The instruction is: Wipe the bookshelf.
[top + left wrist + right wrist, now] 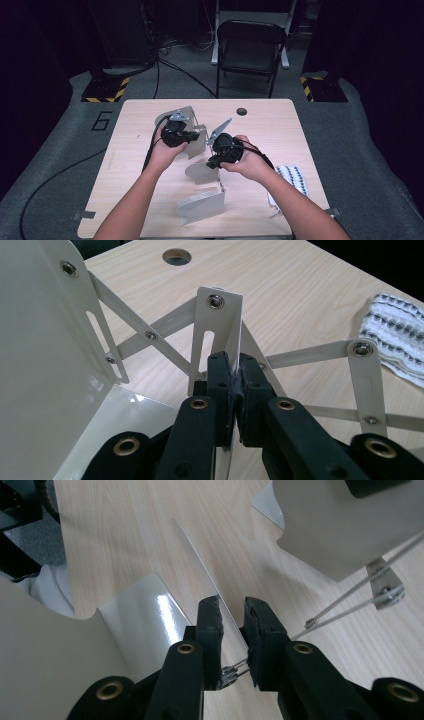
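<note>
A cream metal folding rack (200, 206) lies spread on the wooden table (270, 130), its flat plates joined by thin crossing bars (150, 335). My left gripper (194, 135) is at the rack's far end. In the left gripper view this gripper (234, 371) is shut on the edge of an upright slotted plate (217, 320). My right gripper (213, 162) is over the middle of the rack. In the right gripper view its jaws (233, 609) straddle a thin plate seen edge-on (200, 555), with a gap still showing beside the plate.
A folded patterned cloth (292, 177) lies at the table's right edge, also in the left gripper view (395, 335). A round hole (242, 111) sits near the table's far edge. A black folding chair (250, 47) stands beyond the table. Cables trail off to the left.
</note>
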{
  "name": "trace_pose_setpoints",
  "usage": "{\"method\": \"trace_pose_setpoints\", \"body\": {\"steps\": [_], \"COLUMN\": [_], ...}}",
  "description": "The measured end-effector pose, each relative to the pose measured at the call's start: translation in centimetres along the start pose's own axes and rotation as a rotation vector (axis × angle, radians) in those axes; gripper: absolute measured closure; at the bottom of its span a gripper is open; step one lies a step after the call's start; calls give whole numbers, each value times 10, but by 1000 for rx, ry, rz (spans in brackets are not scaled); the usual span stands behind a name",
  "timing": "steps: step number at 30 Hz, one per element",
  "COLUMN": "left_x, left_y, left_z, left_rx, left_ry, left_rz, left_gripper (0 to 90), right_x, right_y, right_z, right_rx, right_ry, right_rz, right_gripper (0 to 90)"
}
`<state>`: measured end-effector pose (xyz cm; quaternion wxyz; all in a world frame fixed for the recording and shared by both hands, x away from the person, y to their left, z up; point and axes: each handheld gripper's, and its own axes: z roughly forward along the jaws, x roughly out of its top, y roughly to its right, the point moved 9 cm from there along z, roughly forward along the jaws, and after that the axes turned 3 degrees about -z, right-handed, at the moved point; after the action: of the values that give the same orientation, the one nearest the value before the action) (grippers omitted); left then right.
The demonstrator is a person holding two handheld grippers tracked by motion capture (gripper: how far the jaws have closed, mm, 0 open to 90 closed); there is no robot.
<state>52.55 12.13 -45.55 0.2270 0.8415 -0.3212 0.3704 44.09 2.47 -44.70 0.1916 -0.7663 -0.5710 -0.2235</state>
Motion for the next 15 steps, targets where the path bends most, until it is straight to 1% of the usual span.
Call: {"method": "trace_pose_setpoints", "body": {"steps": [1, 2, 3, 4, 5, 7, 9, 10, 11, 12, 13, 14, 15], "left_x": [0, 0, 0, 0, 0, 0, -1, -2, -2, -2, -2, -3, -3], "left_y": [1, 2, 3, 3, 3, 1, -3, -4, -3, -5, -5, -6, -6], "left_z": [0, 1, 0, 1, 0, -1, -3, -4, -5, -7, -8, -10, -11], "left_rx": [-3, -8, -14, -22, -22, -16, 13, 6, -1, 10, 16, 14, 22], "left_ry": [-2, 1, -7, -6, -11, -8, -6, 5, 21, 26, 37, 36, 40], "left_rz": [10, 10, 16, 14, 14, 3, 8, -11, -33, -19, -26, -26, -33], "left_gripper": [860, 859, 855, 849, 839, 803, 752, 718, 684, 656, 620, 598, 568], "right_x": [1, 1, 2, 2, 3, 4, 7, 6, 7, 7, 7, 7, 8], "right_y": [-2, -4, -5, -6, -8, -11, -13, -13, -13, -13, -14, -13, -13], "right_z": [1, 0, 1, 1, 3, 3, 4, 4, 4, 4, 2, 1, 1], "right_rx": [8, 23, 31, 36, 39, 53, 43, 50, 50, 44, 43, 47, 46], "right_ry": [-3, -10, -4, -7, 6, 0, 18, 11, 20, 28, 32, 36, 52], "right_rz": [0, -1, -3, -8, -5, -13, -23, -35, -38, -42, -35, -34, -22], "right_gripper": [789, 794, 800, 807, 812, 818, 812, 801, 793, 779, 743, 725, 709]}}
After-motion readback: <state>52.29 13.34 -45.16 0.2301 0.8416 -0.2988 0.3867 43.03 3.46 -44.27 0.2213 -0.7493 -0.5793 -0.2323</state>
